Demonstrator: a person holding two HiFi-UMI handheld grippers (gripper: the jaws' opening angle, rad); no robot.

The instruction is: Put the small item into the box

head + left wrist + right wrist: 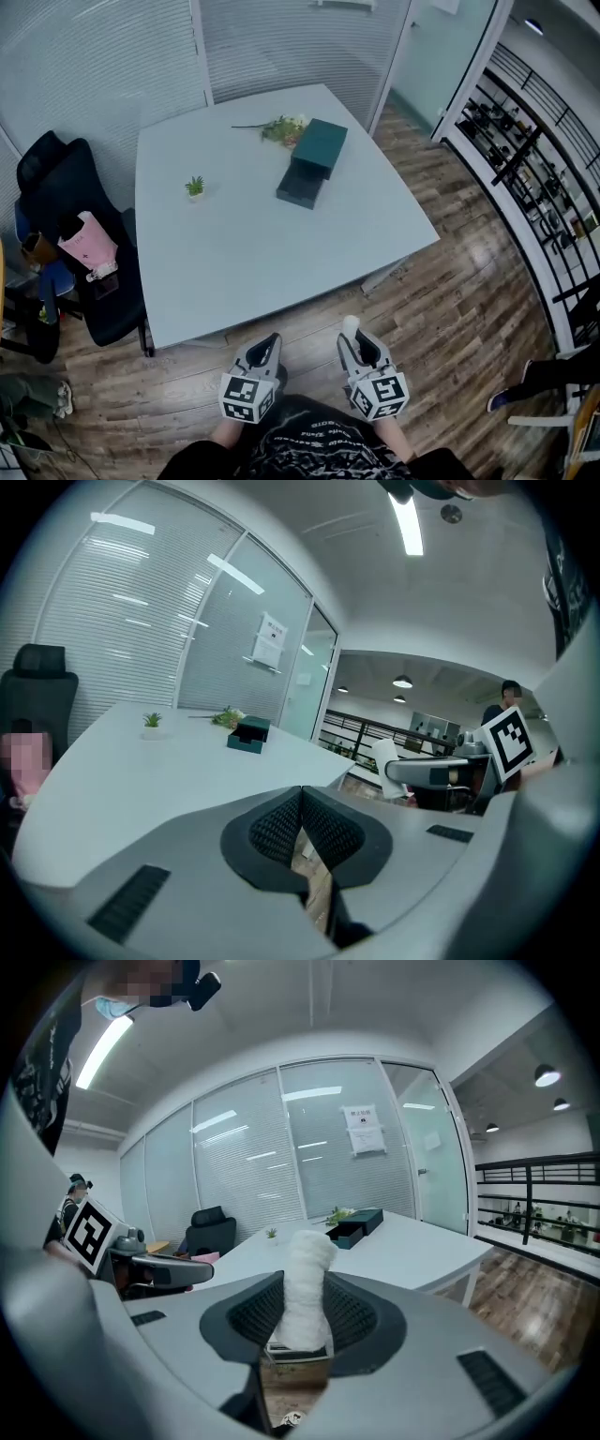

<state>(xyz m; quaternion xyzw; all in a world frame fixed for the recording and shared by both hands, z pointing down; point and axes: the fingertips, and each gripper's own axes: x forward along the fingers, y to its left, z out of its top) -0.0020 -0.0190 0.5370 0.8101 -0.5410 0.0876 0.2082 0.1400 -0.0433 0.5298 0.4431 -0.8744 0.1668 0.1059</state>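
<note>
The small item point(305, 1283), a white, soft-looking roll, stands upright between the pads of our right tongs point(302, 1321). They are closed on its lower half, so most of it pokes up above the jaws. We judge that low pinch is meant to leave the top free to go into the box first. The jaws are only partly drawn in because the roll's own thickness keeps them apart. Our left tongs point(302, 827) are pressed together with nothing between them, pad against pad, and are held level beside the right ones. They seem parked out of the way, since one hand is enough to carry the roll. We hold both tongs close to the body, over the wooden floor point(450, 309) and short of the near edge of the tabletop point(253, 253), so the carry to the box has not yet begun. The box point(300, 186) is dark teal and sits well apart from us, toward the far side of the tabletop. Its lid point(320, 147) lies across its far end (we take it that this leaves the near part open for the drop, though we cannot see inside from here). Just behind the box lies a flower sprig point(281, 128), and a small potted plant point(194, 187) stands off to its left, clear of a straight approach. A black office chair point(66, 187) waits at the tabletop's left side.
</note>
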